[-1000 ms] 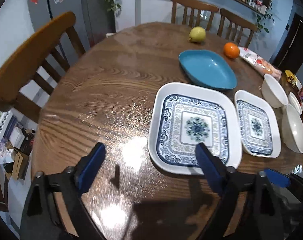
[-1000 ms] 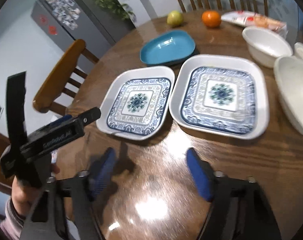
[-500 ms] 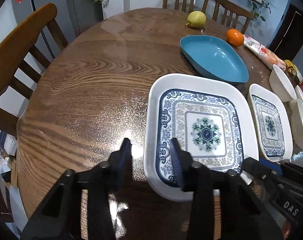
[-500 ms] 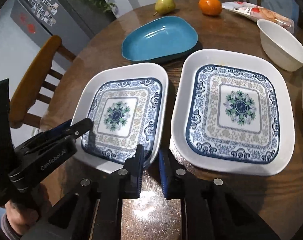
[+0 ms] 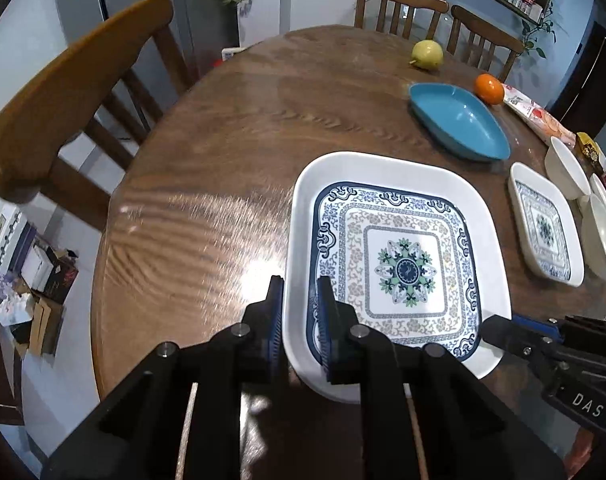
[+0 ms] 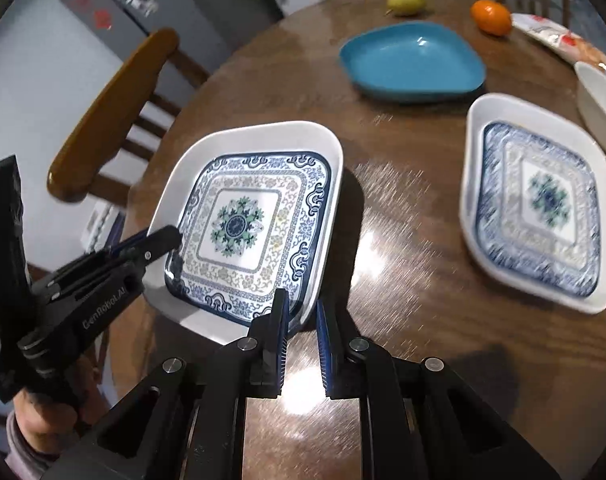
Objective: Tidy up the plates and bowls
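Observation:
A square white plate with a blue pattern (image 5: 399, 268) is lifted off the round wooden table (image 5: 231, 148). My left gripper (image 5: 299, 312) is shut on its near left rim. My right gripper (image 6: 301, 320) is shut on the same plate (image 6: 247, 216) at its near right corner. A second patterned square plate (image 6: 543, 200) lies on the table to the right, also in the left wrist view (image 5: 545, 226). A blue dish (image 6: 415, 60) lies beyond. White bowls (image 5: 583, 204) sit at the far right.
A pear (image 5: 427, 54), an orange (image 5: 489, 88) and a snack packet (image 5: 539, 116) lie at the table's far side. Wooden chairs stand at the left (image 5: 71, 92) and at the back (image 5: 399, 4). Boxes (image 5: 31, 268) lie on the floor at left.
Both grippers went from open to shut on the left patterned plate's rim. The plate has risen and moved left, away from the second patterned plate.

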Available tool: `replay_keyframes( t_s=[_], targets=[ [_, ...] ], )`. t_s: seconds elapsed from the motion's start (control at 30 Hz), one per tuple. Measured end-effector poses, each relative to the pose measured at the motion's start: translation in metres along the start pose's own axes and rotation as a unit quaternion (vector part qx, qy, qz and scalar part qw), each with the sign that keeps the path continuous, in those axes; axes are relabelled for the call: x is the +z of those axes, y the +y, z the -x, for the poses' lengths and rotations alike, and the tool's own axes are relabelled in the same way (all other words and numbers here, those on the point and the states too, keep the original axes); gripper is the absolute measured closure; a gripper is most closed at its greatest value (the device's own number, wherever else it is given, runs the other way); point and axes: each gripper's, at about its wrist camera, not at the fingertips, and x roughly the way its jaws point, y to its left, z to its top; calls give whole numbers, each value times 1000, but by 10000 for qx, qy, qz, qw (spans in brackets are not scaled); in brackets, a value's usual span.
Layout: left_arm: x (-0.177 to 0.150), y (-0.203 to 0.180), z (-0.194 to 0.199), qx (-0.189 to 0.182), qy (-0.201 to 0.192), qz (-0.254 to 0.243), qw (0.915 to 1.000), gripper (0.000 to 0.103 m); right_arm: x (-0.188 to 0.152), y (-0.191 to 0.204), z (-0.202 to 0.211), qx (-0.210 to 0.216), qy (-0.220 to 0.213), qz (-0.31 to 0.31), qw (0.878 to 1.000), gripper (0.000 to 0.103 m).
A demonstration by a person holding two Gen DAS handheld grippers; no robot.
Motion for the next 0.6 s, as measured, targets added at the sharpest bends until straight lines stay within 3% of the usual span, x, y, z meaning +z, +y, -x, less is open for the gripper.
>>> replay_keyframes(
  t_s=[0.13,0.2,0.27,0.3,0.33,0.37,0.5,0.6],
  targets=[
    [-7,4,-5,135,66,76,9999,89,-8,6,-11,11,186,32,9998,88],
    [-9,7,-6,99,138,110,9998,83,-10,8,-11,8,150,57,9999,88],
    [-6,3,-8,138,123,77,9998,65,-12,9,-5,-14,75,128,9999,87],
    [-7,3,-5,219,74,49,9997,40,-13,8,-1,-38,9,174,9998,86],
    [-7,3,0,301,-13,48,9995,25,-14,5,8,-114,-110,219,9996,85],
    [-8,3,6,351,-139,52,9993,23,-15,0,16,-149,-198,215,9995,84],
    [-4,-5,19,298,-337,-28,9990,24,-22,-36,47,-288,-571,-140,9979,61],
    [-1,-27,26,85,-446,-218,9987,24,-28,-71,70,-532,-884,-570,9930,60]
  ],
)
